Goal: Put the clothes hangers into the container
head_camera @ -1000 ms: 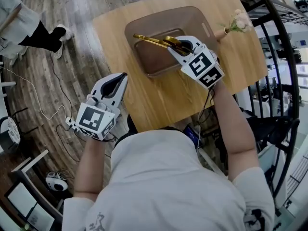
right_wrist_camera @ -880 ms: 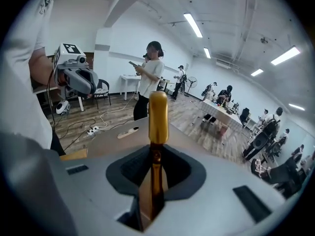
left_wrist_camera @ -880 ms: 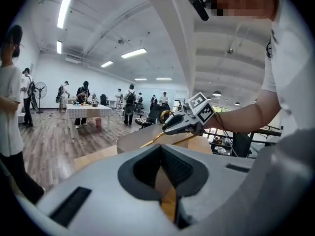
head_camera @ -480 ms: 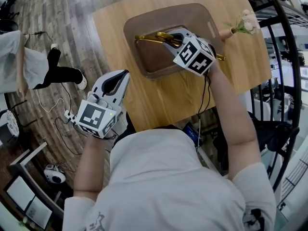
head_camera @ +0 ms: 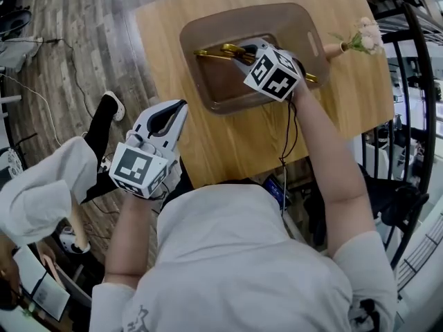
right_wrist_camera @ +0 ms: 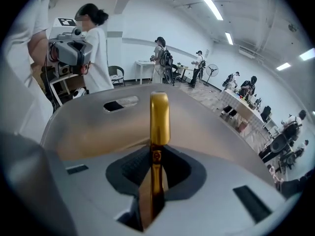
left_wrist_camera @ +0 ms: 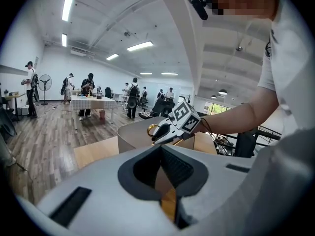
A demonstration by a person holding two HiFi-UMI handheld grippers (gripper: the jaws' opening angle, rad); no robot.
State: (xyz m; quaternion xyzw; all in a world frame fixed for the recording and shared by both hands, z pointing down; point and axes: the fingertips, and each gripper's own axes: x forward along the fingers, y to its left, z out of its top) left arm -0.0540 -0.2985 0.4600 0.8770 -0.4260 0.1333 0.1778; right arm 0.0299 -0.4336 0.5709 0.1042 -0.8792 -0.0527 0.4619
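A gold clothes hanger lies across the inside of the brown container on the wooden table. My right gripper is shut on it, down inside the container. In the right gripper view the hanger stands upright between the pads, with the container's wall behind. My left gripper hangs off the table's left edge, jaws together and empty. The left gripper view looks over its jaws at the right gripper and the container.
A small vase of flowers lies on the table to the right of the container. Black metal railing runs along the right side. A person in white bends over on the wood floor at left, near cables.
My right gripper has moved left and down into the container with the hanger. The left gripper stayed put. The person on the floor has moved closer, to the lower left.
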